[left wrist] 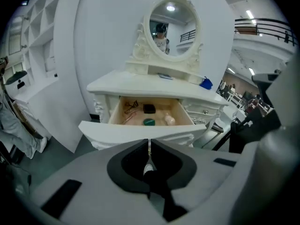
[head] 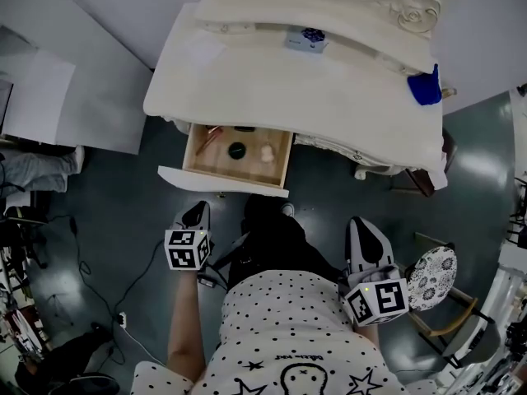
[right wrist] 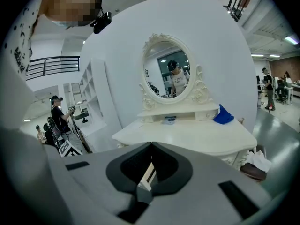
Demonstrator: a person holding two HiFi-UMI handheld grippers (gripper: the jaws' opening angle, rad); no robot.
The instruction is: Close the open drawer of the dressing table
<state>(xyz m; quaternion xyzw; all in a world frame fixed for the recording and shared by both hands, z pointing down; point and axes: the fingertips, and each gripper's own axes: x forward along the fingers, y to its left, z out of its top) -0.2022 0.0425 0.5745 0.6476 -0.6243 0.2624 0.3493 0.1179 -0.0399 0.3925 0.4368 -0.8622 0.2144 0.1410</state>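
The white dressing table (head: 329,89) stands ahead with its left drawer (head: 198,156) pulled out. The drawer's white front (head: 222,181) faces me, and inside lie a black round item (head: 237,149), a pale puff (head: 266,153) and a pink tool. My left gripper (head: 196,213) hangs just short of that front, jaws shut on nothing. In the left gripper view the drawer front (left wrist: 140,130) spans right above the closed tips of the left gripper (left wrist: 149,142). My right gripper (head: 360,225) is held lower right, away from the drawer. In its own view the right gripper (right wrist: 152,143) is shut and empty.
On the tabletop are a blue cloth (head: 426,87) and a small box (head: 306,39), under an oval mirror (left wrist: 171,26). A patterned stool (head: 432,276) stands at my right. Cables (head: 82,262) and white panels (head: 49,97) lie at left.
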